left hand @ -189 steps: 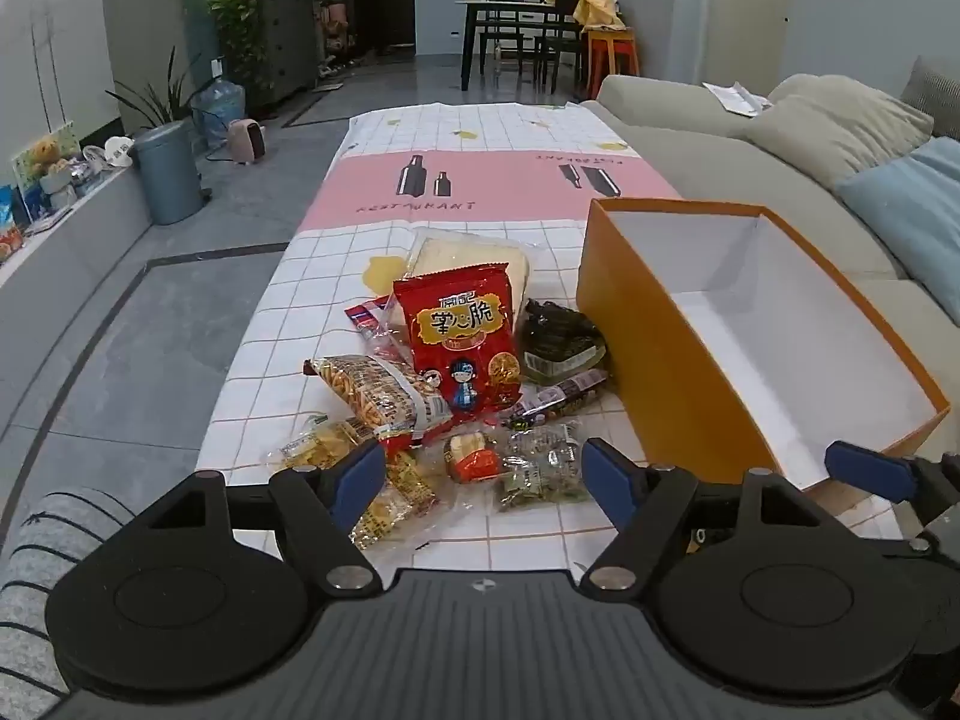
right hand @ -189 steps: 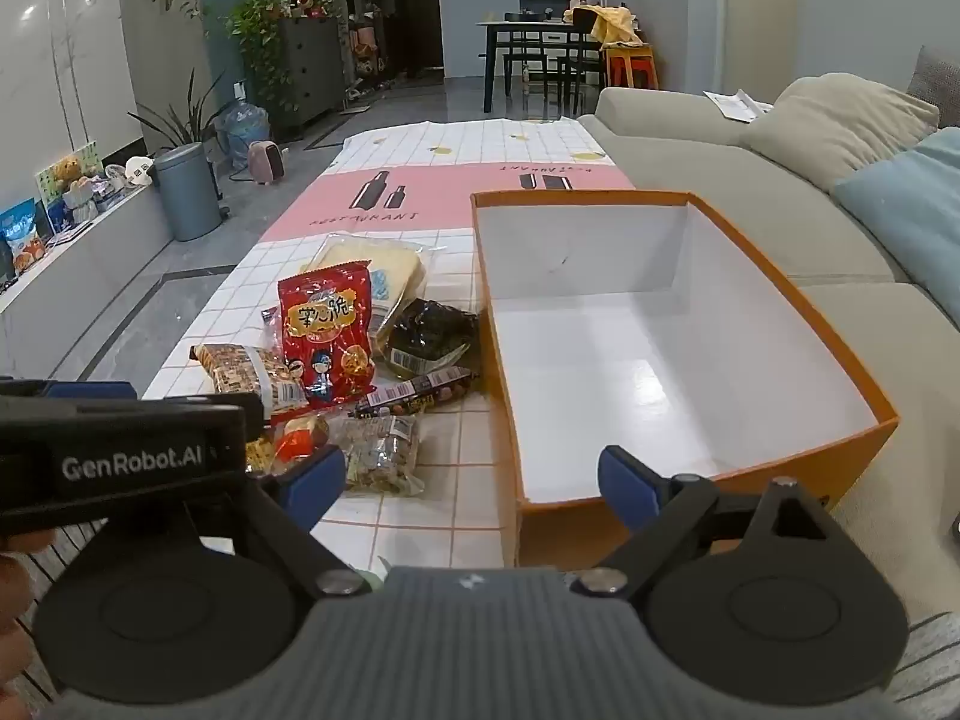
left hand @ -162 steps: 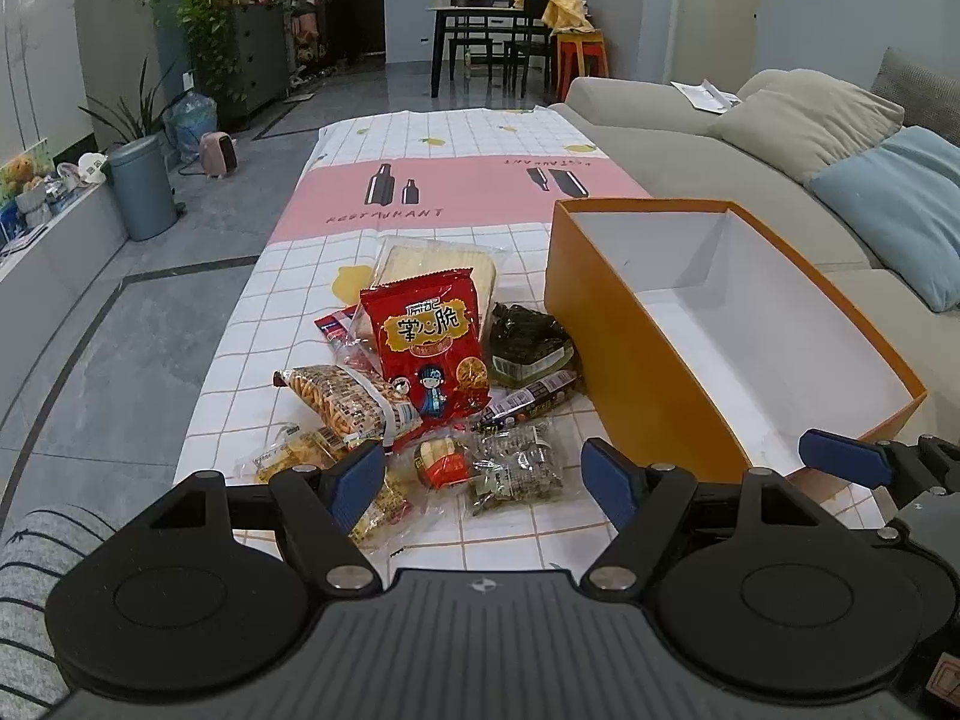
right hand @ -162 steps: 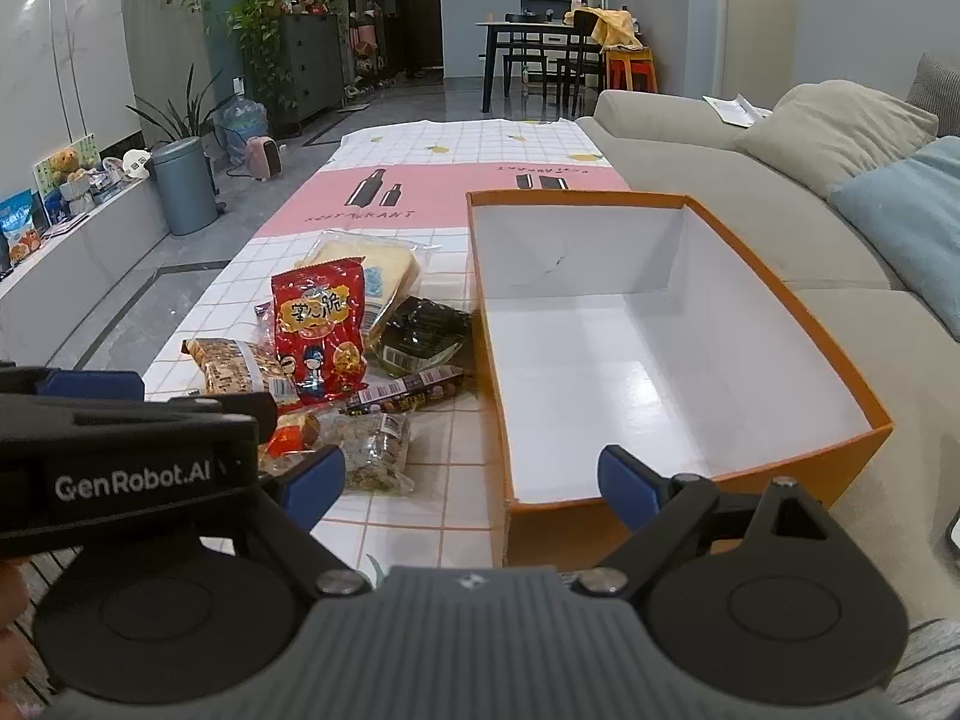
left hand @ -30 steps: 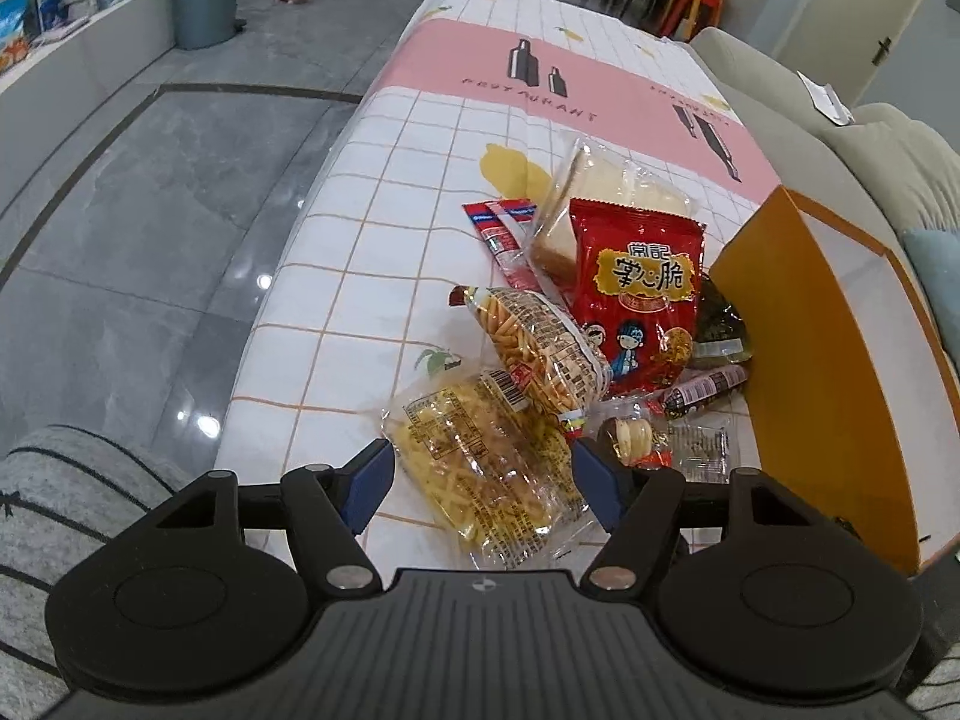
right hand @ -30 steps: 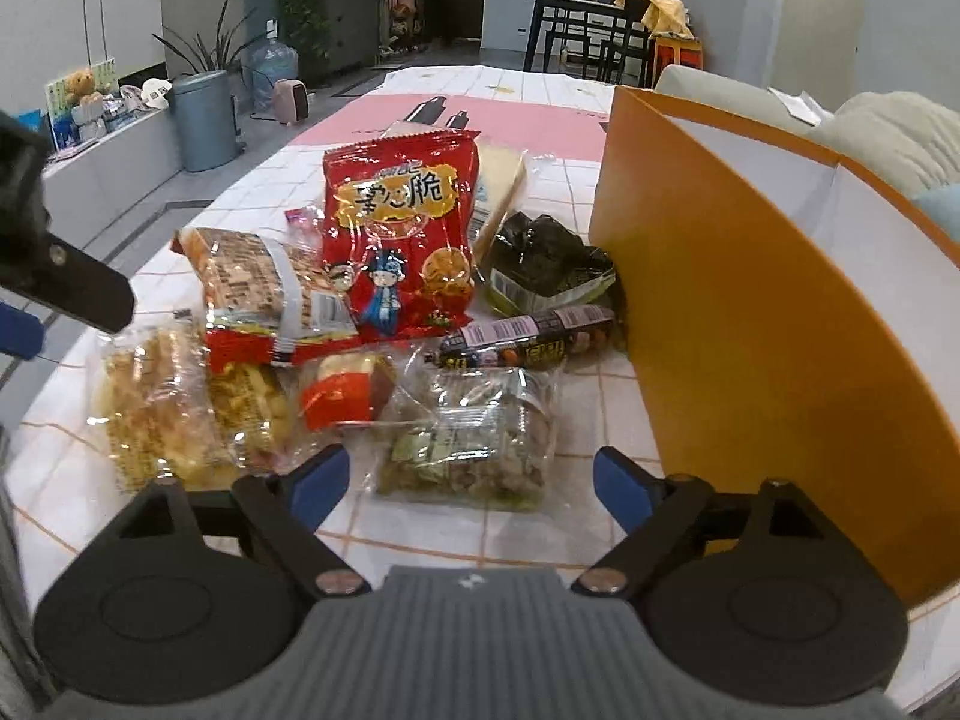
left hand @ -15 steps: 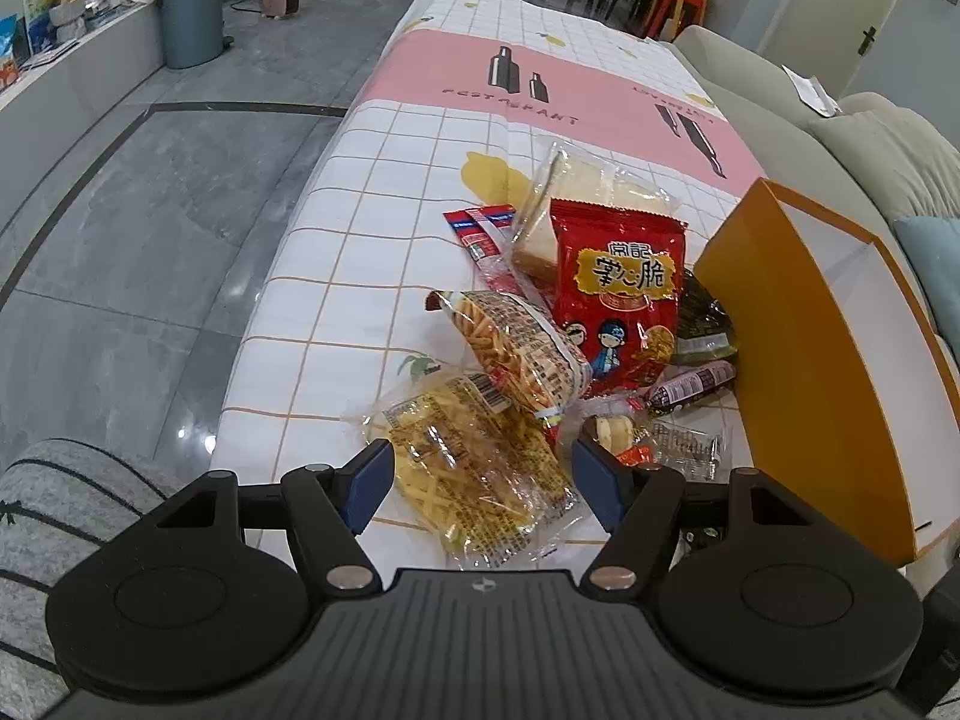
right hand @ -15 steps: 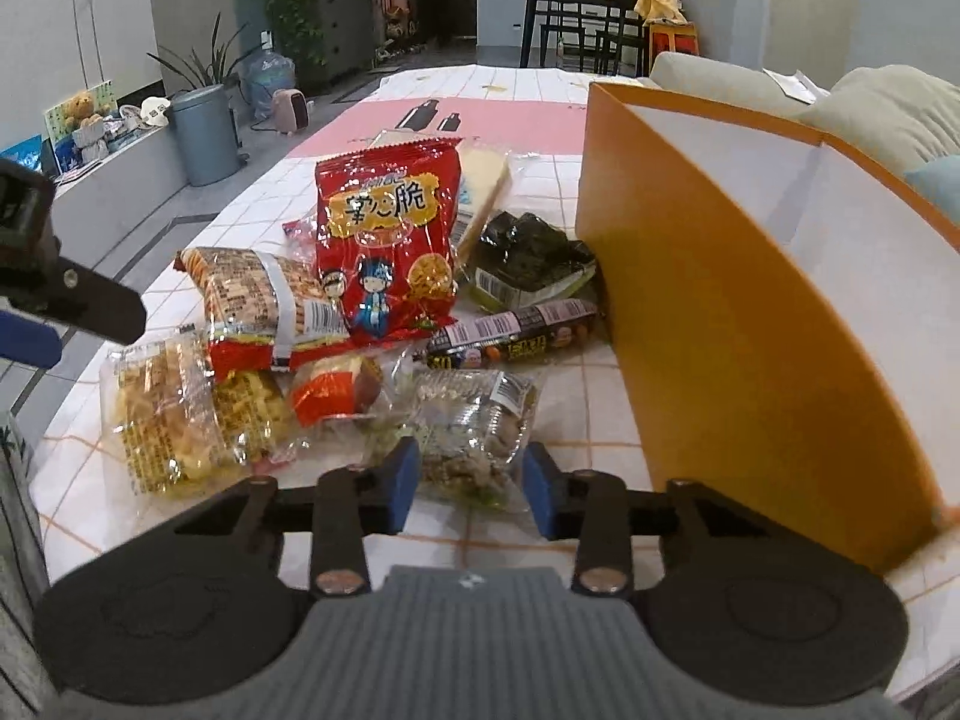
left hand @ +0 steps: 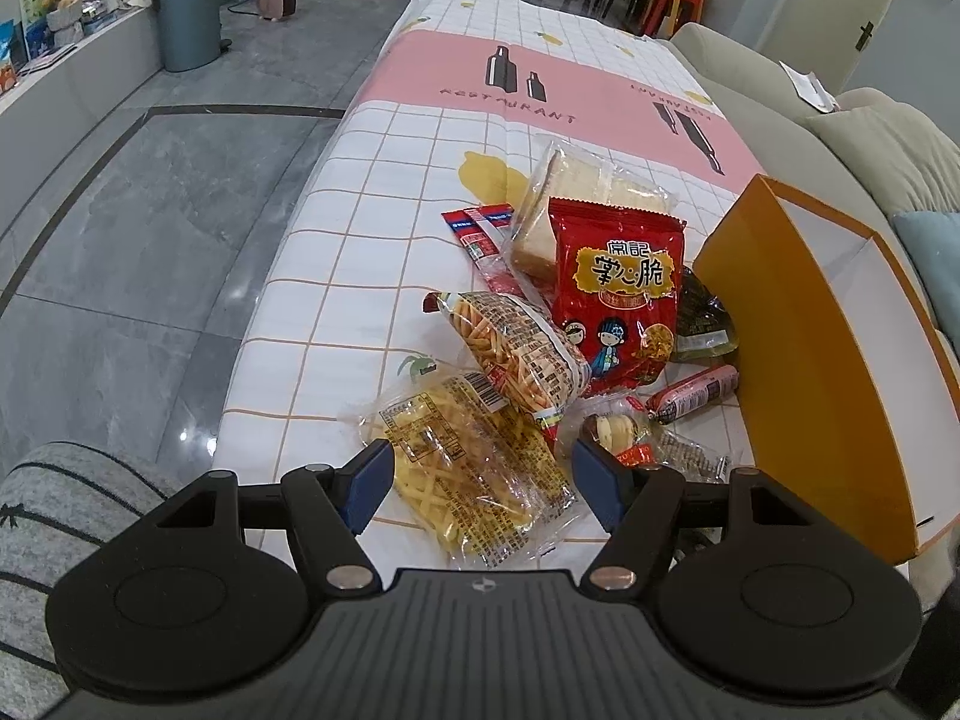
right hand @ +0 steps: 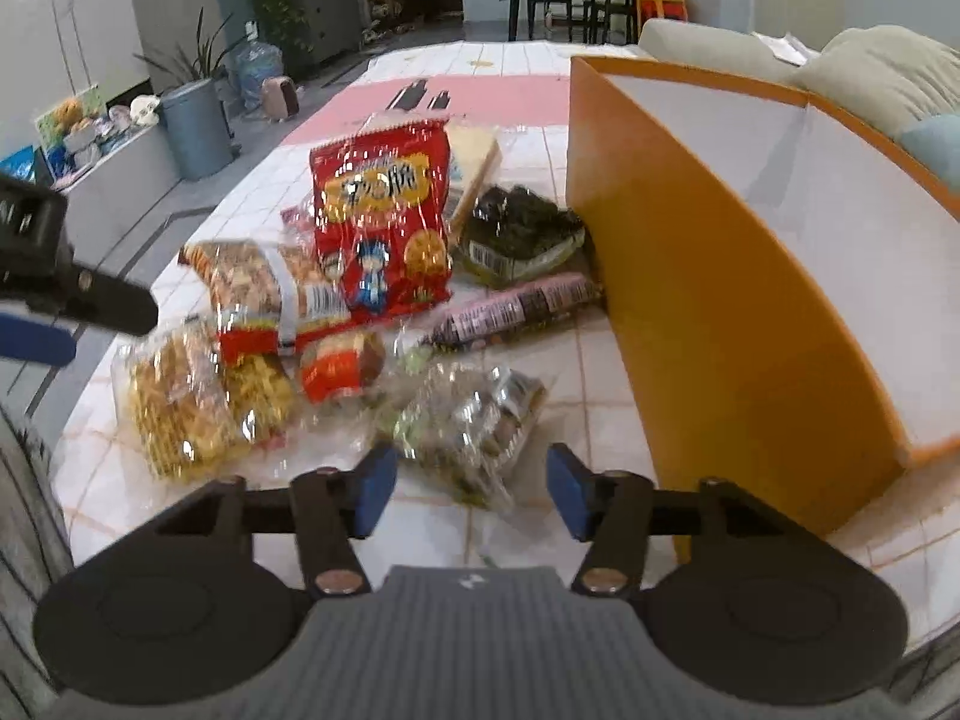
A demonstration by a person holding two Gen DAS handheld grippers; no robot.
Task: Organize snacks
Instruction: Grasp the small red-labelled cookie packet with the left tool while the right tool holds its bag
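left tool point(left hand: 483, 483) wide over noodle pack point(left hand: 474, 474), right tool point(right hand: 468, 489) opening

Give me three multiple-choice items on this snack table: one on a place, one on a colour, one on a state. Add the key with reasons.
1. Where does the sausage lie?
A. in the box
B. on the cloth beside the box
C. on the sofa

2. What colour is the outside of the box?
A. orange
B. green
C. black

3. What do the left tongs do?
A. stand open around the noodle bag
B. grip the red bag
C. hold the box rim

Key: 1 B, it lies on the tablecloth against the box wall; 2 A, the wall is orange outside, white inside; 3 A, the noodle bag lies between its spread pads.
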